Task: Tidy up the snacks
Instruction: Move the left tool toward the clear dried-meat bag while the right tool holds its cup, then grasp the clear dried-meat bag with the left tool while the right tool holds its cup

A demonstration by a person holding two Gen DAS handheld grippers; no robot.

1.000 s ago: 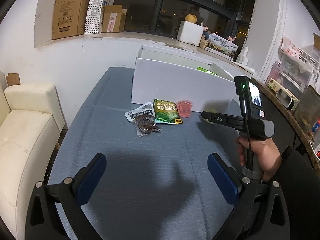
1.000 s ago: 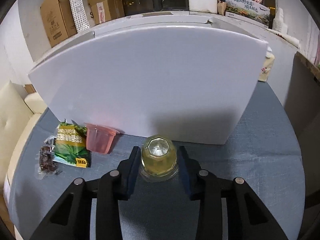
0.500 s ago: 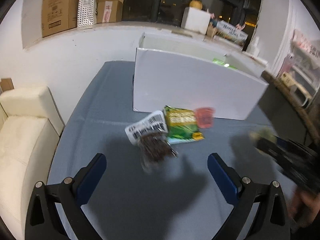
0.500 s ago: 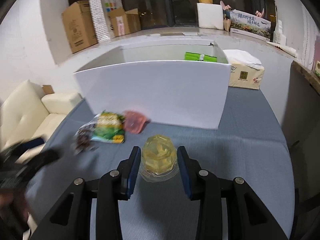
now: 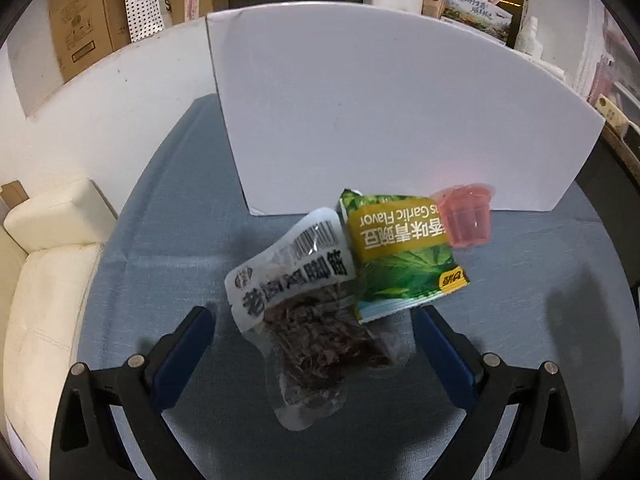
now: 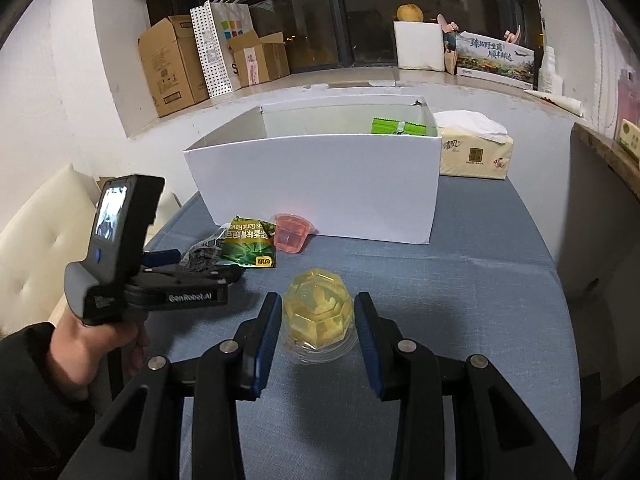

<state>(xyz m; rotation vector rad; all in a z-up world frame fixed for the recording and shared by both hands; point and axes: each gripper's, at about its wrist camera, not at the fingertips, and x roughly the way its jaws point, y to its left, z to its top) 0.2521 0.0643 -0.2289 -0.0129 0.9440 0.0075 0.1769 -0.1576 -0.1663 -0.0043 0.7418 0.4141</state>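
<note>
Inside white box [image 6: 320, 184]: green packets [image 6: 398, 126]. Right claw [image 6: 318, 322] grips yellow jelly cup [image 6: 318, 316]; left claw [image 5: 314, 336] wide.

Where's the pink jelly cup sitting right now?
In the right wrist view the pink jelly cup stands on the blue tablecloth against the white box, just right of the green snack packet.

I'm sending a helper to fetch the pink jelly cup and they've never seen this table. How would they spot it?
Find the big white box on the blue-grey table. On the table at the foot of its near wall lie three snacks in a row. The pink jelly cup is the small see-through tub beside the green packet, the only upright, rigid item; the others are flat bags.
</note>
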